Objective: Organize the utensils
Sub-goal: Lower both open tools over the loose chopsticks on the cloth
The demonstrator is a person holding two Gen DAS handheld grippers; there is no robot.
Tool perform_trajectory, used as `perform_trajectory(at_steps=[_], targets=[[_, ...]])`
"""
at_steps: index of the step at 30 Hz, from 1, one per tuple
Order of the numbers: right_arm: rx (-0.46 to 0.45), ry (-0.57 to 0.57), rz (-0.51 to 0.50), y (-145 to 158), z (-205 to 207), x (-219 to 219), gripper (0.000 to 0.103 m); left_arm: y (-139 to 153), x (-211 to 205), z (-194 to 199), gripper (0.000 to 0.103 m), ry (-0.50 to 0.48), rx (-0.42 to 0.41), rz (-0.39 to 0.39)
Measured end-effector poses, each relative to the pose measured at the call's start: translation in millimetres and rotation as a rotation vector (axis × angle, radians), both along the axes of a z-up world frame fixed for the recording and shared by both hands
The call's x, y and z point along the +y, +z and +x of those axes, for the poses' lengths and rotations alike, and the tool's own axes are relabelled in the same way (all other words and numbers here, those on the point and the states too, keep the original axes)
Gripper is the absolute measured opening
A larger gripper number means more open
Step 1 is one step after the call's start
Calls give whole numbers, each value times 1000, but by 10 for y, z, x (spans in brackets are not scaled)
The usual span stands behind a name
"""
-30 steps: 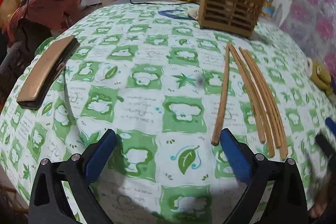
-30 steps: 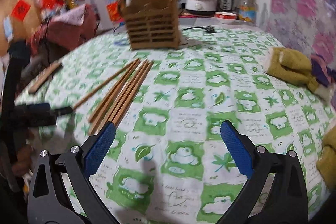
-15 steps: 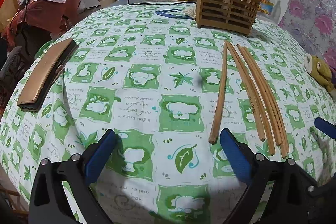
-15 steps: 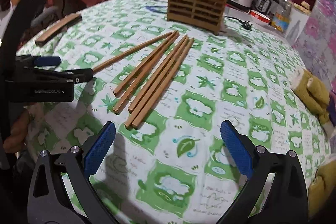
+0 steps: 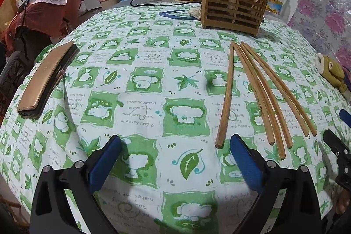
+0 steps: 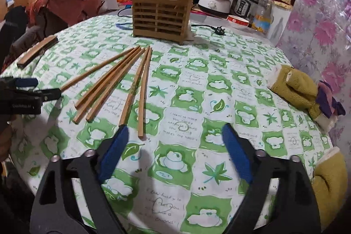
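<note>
We see 6 chopsticks (image 6: 122,82) lying loose on the counter (image 6: 219,71), long axes running near to far, their far tips converging toward the wooden holder (image 6: 161,14) (it stands upright at the far side, a few sticks already in it). The right tool (image 6: 173,150) hovers at their near ends, jaws just narrowing but spread with nothing between them. The left tool (image 5: 175,159) is released too, gaping beside the leftmost stick's near end.
</note>
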State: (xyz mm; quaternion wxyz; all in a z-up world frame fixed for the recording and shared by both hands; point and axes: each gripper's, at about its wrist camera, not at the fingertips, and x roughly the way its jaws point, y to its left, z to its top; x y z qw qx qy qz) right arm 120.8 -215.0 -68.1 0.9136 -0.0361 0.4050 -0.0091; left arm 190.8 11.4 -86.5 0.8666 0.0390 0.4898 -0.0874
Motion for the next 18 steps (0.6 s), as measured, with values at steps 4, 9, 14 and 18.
perform_trajectory(at_steps=[4, 9, 14, 18], targets=[[38, 29, 20, -87, 42, 57, 59, -2, -9, -3, 97, 0, -2, 7], [50, 56, 32, -98, 30, 147, 55, 7, -15, -12, 97, -8, -8, -1], [55, 48, 61, -94, 60, 159, 55, 24, -10, -33, 97, -17, -22, -5], [57, 29, 91, -94, 73, 110, 55, 42, -34, -65, 97, -30, -42, 3]])
